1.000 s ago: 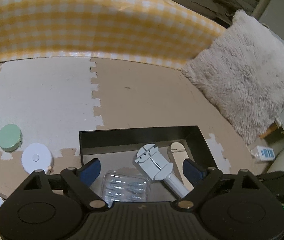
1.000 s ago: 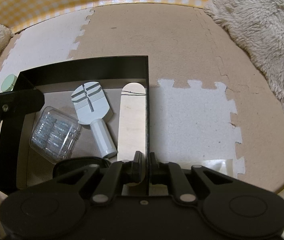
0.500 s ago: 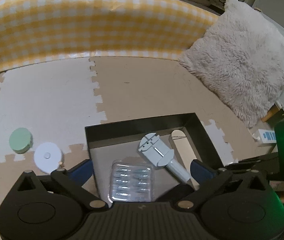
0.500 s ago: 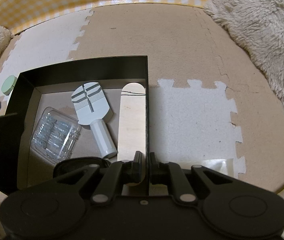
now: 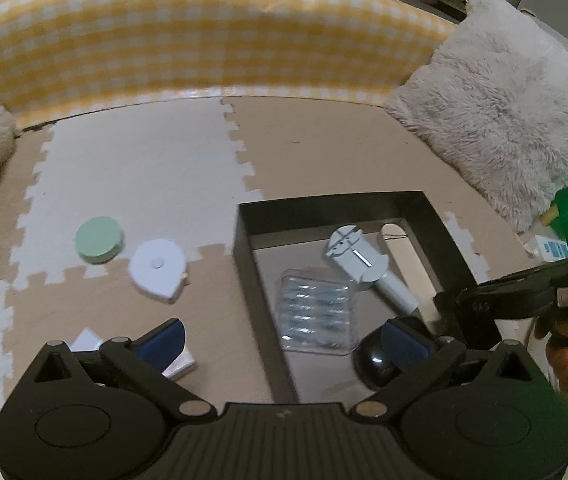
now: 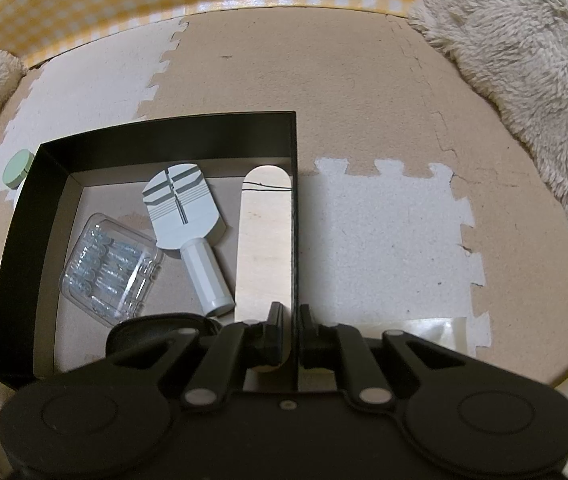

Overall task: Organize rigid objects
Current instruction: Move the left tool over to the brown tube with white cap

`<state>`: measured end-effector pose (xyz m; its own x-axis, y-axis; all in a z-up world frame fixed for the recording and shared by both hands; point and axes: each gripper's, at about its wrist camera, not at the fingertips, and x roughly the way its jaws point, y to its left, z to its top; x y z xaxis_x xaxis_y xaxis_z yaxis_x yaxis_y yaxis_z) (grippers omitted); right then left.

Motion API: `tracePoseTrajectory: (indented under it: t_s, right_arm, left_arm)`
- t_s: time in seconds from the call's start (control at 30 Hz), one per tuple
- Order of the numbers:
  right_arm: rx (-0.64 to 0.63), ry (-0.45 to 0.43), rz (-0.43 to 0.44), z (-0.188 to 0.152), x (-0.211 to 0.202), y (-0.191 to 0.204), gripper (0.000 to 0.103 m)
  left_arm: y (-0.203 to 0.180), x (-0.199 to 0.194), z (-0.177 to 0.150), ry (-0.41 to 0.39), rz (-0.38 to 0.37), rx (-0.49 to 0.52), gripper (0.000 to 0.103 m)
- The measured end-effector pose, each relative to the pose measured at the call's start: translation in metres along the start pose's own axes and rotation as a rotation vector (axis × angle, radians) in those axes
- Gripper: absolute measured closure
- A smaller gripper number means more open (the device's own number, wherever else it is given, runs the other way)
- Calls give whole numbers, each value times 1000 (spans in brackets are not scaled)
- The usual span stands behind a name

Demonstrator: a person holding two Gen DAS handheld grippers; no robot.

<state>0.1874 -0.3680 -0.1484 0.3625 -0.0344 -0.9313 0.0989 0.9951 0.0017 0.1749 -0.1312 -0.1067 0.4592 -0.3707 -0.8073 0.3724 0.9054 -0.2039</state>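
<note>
My right tool pinches the black tray wall; my left tool hangs spread, one finger above the white adapter.

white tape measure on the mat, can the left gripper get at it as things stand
Probably yes. The left gripper is open and holds nothing, and the white tape measure lies on bare mat outside the black box, ahead and to the left. The green disc beside it leaves its near side free.

Matt black box, clear glossy plastic case, pale smooth wooden stick.
</note>
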Motion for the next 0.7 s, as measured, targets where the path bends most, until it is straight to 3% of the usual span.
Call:
tracePoseTrajectory:
  t_s: [0.33, 0.7]
  right_arm:
    - [-1, 0, -2, 0, 0, 0, 94]
    - [1, -1, 0, 0, 0, 0, 94]
  left_arm:
    - [24, -31, -14, -28, 25, 2, 0]
    - [84, -31, -31, 9, 115, -195, 0]
